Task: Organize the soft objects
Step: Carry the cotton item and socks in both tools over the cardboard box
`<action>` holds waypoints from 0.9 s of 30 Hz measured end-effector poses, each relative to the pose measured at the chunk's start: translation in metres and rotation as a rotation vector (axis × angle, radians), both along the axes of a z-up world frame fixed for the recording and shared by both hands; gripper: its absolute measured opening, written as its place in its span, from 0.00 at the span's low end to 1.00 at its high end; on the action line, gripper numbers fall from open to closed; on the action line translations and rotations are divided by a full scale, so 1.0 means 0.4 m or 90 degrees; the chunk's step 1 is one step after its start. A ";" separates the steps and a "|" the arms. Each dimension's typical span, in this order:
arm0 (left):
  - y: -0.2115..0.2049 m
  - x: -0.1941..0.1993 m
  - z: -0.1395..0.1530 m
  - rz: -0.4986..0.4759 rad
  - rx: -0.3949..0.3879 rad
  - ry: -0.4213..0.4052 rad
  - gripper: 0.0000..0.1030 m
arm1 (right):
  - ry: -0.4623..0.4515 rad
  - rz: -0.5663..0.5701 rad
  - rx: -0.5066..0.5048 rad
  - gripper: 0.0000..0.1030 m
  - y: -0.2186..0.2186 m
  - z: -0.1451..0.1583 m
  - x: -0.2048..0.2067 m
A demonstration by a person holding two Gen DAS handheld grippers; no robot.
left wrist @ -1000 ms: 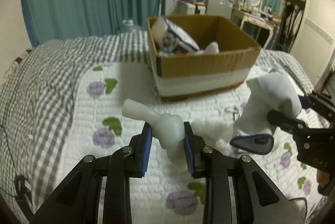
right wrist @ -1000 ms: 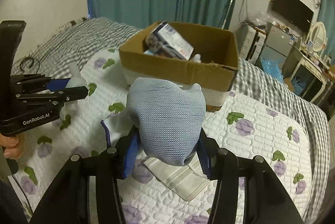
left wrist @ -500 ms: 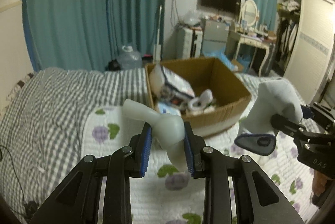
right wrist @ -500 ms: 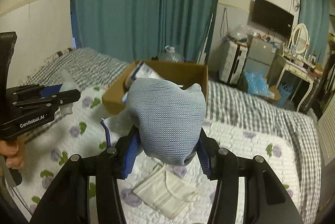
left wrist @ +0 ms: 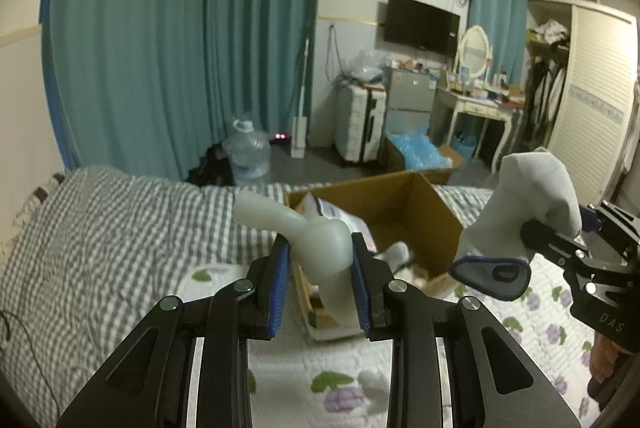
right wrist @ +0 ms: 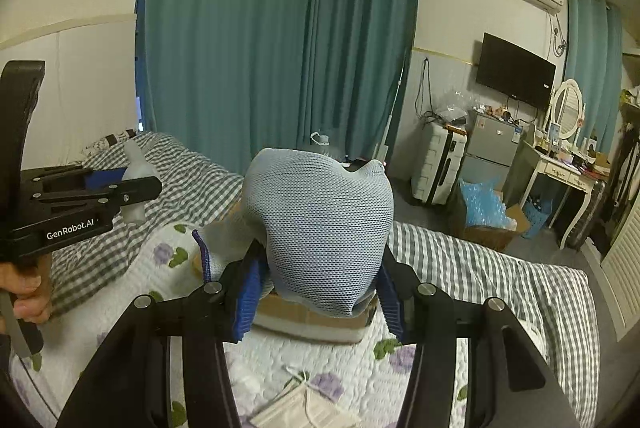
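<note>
Left to right, as they stand:

Checked bedspread (left wrist: 100, 228): at the far left, now lower in both views than a second ago.

Left gripper (left wrist: 320, 260): pinched tight on a pale rubbery piece (left wrist: 316, 240), its spout jutting up-left. Lifted well clear of the quilt (left wrist: 304, 368) it hovered just above a second ago.

Cardboard box (left wrist: 436, 212): open, already holding packets and soft bits; it sits just past the left fingertips.

Right gripper (right wrist: 316, 292): half-closed around a grey mesh slipper (right wrist: 320, 228), dark-edged sole (left wrist: 492, 274) hanging below. Likewise raised.

Face mask (right wrist: 304, 408): lies loose on the quilt under the right gripper, not yet collected.

Reading: both items are up and carried, level with the box; dropping them in looks to be the next step.
</note>
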State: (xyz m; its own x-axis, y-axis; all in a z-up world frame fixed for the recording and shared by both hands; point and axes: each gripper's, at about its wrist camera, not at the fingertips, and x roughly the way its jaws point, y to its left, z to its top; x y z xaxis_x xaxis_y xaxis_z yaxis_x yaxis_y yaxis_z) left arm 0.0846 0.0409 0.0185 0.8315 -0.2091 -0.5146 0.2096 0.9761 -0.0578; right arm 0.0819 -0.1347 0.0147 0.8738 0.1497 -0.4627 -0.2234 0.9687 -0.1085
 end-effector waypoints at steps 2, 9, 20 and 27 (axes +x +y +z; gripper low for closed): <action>-0.001 0.009 0.005 0.002 0.003 -0.010 0.27 | -0.003 0.000 -0.005 0.49 -0.001 0.003 0.015; -0.010 0.077 0.024 0.003 -0.006 -0.021 0.27 | -0.010 0.005 -0.025 0.50 -0.012 -0.004 0.092; -0.054 0.215 -0.057 -0.019 0.008 0.013 0.28 | 0.050 0.003 -0.008 0.50 -0.046 -0.104 0.235; -0.101 0.286 -0.162 -0.027 0.015 0.095 0.28 | 0.114 0.028 -0.053 0.50 -0.026 -0.206 0.313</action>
